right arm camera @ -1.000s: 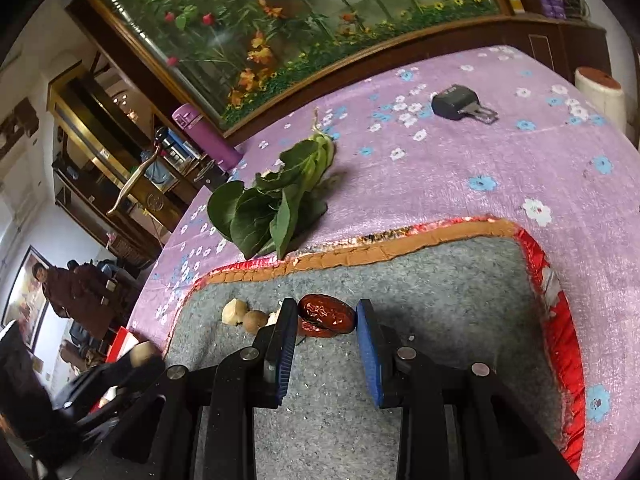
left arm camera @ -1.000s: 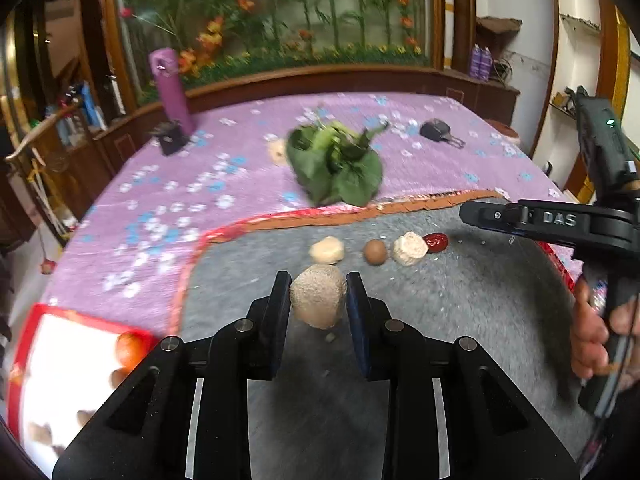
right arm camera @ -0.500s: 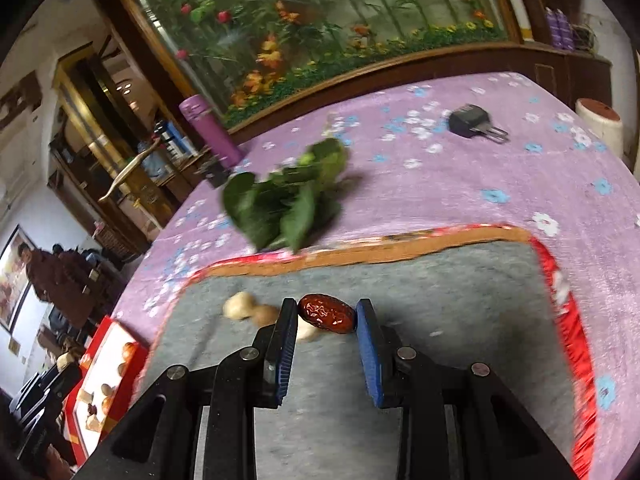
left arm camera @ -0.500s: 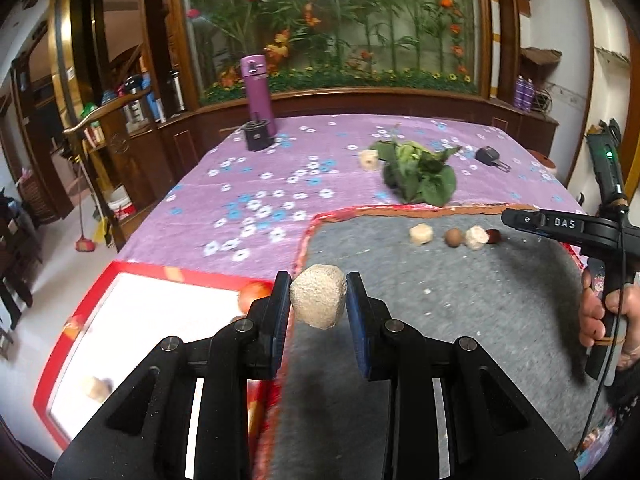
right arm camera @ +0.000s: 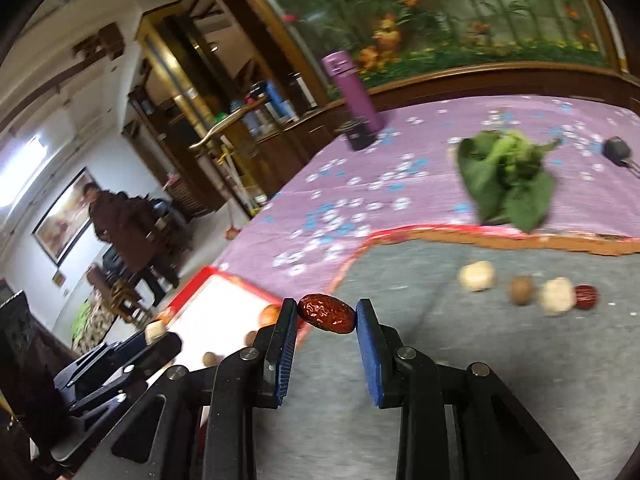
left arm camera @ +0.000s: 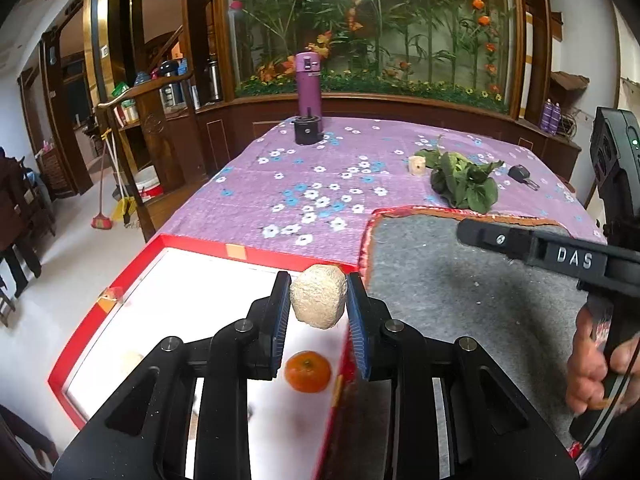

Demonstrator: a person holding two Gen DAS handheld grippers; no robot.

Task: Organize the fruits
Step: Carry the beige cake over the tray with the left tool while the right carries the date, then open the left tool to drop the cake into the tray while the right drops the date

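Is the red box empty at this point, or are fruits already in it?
Not empty. In the left wrist view an orange lies on the white floor of the red box, below the beige fruit held in the left gripper.

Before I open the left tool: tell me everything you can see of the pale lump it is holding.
The pale lump is a beige, roughly rounded piece with a rough, pitted, dry-looking skin and blunt corners; what fruit it is cannot be told. It is clamped between the blue pads of the left tool, one on each side, and touches nothing else. It hangs over the near right part of the red-rimmed white tray, above an orange lying there.
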